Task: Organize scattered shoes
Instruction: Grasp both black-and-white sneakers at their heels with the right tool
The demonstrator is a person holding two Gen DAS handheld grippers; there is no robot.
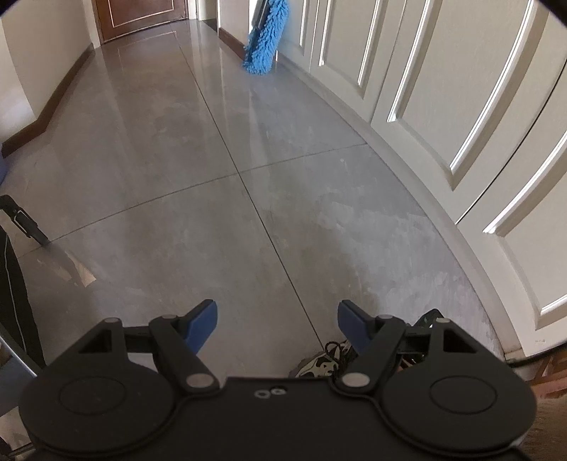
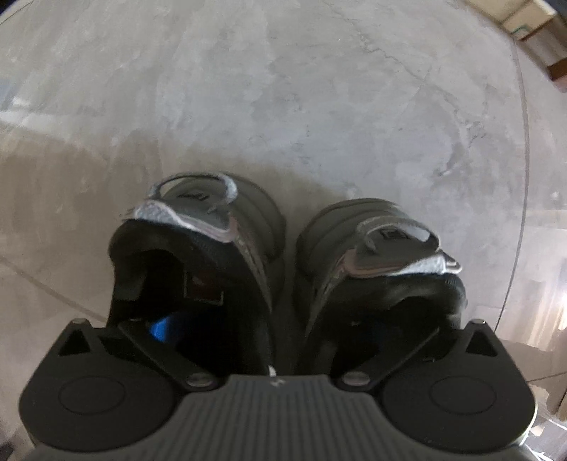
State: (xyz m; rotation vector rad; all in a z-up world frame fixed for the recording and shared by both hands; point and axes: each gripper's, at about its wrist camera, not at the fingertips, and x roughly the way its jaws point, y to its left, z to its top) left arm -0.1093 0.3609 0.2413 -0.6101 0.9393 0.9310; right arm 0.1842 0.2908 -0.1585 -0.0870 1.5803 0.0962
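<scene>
shoes: pair of black sneakers sitting side by side on the grey floor [image 2: 319,88], toes pointing away from the right wrist camera, inner sides nearly touching
left-hand shoe [image 2: 198,255]: sitting upright, collar open toward the camera, grey-white trim running across the tongue, pull loop showing at the top
right-hand shoe [image 2: 379,259]: sitting upright, same trim and tongue tab, slightly nearer the frame's right side
right gripper [image 2: 280,333]: pointing down over the heels, jaws standing spread wide; one finger is reaching into each shoe's opening
blue pad [image 2: 161,328]: showing inside the left-hand shoe's collar; the other pad is hiding in the dark of the right-hand shoe
right grip: pads are not visibly pressing on anything, so reading as released
left gripper [image 1: 277,321]: hanging over bare floor, tilted forward and down, blue pads wide apart, nothing between them
patterned shoe [image 1: 320,361]: light upper with dark blotches and black laces, peeking out under the left gripper's right-side finger, mostly hidden by the gripper body
white panelled doors [image 1: 460,106]: running along the right of the left wrist view
blue mop head [image 1: 264,42]: leaning by those doors, far down the hallway
brown door [image 1: 138,16]: closing off the far end
dark strap with buckle [image 1: 23,221]: lying at the left edge, touching the floor
</scene>
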